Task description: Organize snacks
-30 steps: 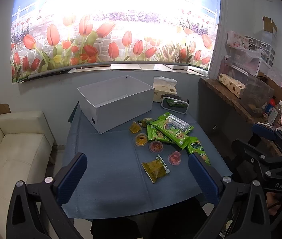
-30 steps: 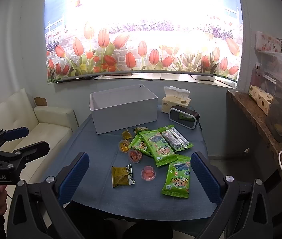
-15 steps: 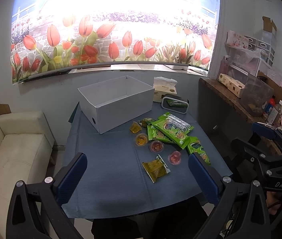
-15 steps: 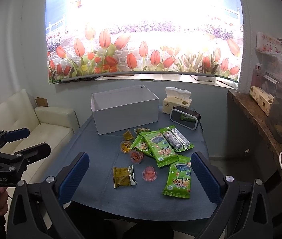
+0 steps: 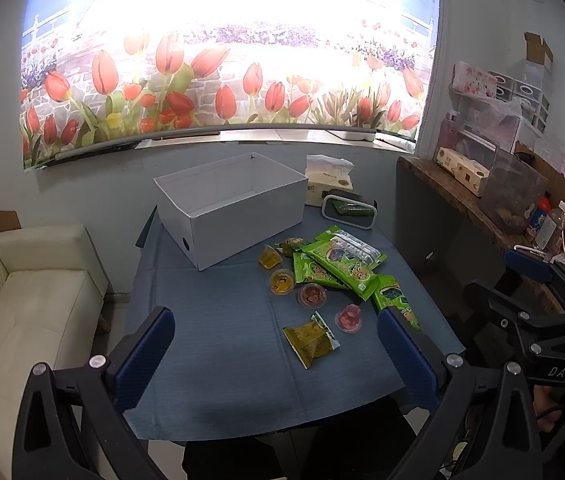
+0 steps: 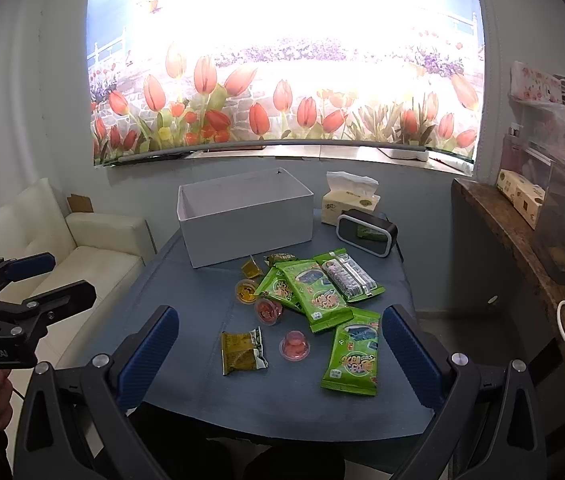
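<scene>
An empty white box [image 5: 230, 210] [image 6: 244, 216] stands at the back of the blue-covered table [image 5: 218, 332] [image 6: 198, 320]. In front of it to the right lie several green snack packets [image 5: 340, 266] [image 6: 314, 292], several jelly cups [image 5: 349, 318] [image 6: 294, 345] and a yellow-brown packet [image 5: 311, 340] [image 6: 242, 352]. My left gripper [image 5: 278, 354] is open and empty above the table's near edge. My right gripper [image 6: 280, 354] is open and empty too, above the near edge, with the snacks ahead of it.
A tissue box [image 5: 328, 180] [image 6: 350, 198] and a small black clock [image 5: 348, 210] [image 6: 366, 232] stand at the back right. A cream sofa [image 5: 30, 304] [image 6: 94, 248] is left of the table. A cluttered wooden shelf [image 5: 482, 208] [image 6: 530, 264] runs along the right.
The right gripper has moved slightly closer to the table and the snacks. The left gripper has barely moved. Nothing on the table has changed.
</scene>
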The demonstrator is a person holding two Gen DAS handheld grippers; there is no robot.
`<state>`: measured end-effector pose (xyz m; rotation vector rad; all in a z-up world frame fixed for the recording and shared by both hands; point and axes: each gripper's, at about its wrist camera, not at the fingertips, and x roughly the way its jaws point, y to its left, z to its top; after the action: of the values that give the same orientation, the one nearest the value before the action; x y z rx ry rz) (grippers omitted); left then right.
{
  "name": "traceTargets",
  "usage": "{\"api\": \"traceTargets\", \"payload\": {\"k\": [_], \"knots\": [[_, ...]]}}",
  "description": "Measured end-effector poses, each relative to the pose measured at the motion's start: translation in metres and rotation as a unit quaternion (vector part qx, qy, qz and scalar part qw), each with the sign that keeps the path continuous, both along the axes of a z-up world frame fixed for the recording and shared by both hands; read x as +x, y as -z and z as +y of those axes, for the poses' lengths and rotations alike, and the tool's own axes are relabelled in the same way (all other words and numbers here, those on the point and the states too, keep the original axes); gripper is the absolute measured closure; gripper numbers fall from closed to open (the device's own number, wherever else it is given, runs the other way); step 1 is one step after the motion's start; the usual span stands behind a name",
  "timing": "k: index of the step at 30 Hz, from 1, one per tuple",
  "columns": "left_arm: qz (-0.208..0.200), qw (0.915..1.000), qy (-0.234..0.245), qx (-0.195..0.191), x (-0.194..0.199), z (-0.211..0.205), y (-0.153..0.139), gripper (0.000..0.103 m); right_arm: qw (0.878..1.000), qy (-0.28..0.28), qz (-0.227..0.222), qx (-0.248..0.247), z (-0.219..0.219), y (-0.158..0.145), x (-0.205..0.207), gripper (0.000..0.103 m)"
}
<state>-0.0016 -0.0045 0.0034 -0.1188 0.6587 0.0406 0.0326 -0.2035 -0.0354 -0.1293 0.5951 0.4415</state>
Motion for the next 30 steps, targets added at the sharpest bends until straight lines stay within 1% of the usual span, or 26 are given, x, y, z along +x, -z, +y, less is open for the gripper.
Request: {"api": "traceTargets", "payload": {"k": [10,13,15,18,21,27,30], "knots": [[0.001,1.0,0.002,0.0,0.005,-0.002,0.0,0.0,1.0,0.0,0.004,-0.005,0.002,0.003,0.003,0.0],[-0.002,1.0,-0.001,-0.001,0.004,-0.002,-0.001,0.0,0.999,0.019,0.001,-0.031,0.005,0.011,0.007,0.0],[-0.001,1.0,-0.002,-0.001,0.004,-0.002,-0.001,0.0,0.999,0.022,0.01,-0.046,0.005,0.024,0.014,0.0],[0.001,1.0,-0.003,0.0,0.003,-0.001,0.001,0.0,0.998,0.023,0.044,-0.049,-0.001,0.053,0.037,0.0],[0.003,1.0,-0.006,0.001,0.001,0.002,0.003,0.0,0.993,0.054,0.076,-0.075,-0.011,0.087,0.065,0.0],[0.014,0.9999,-0.008,-0.003,0.003,0.002,0.011,0.0,0.981,0.093,0.157,-0.072,-0.037,0.15,0.129,0.0],[0.022,0.9997,-0.007,-0.001,0.004,0.001,0.017,0.0,0.978,0.095,0.175,-0.063,-0.041,0.168,0.149,0.0]]}}
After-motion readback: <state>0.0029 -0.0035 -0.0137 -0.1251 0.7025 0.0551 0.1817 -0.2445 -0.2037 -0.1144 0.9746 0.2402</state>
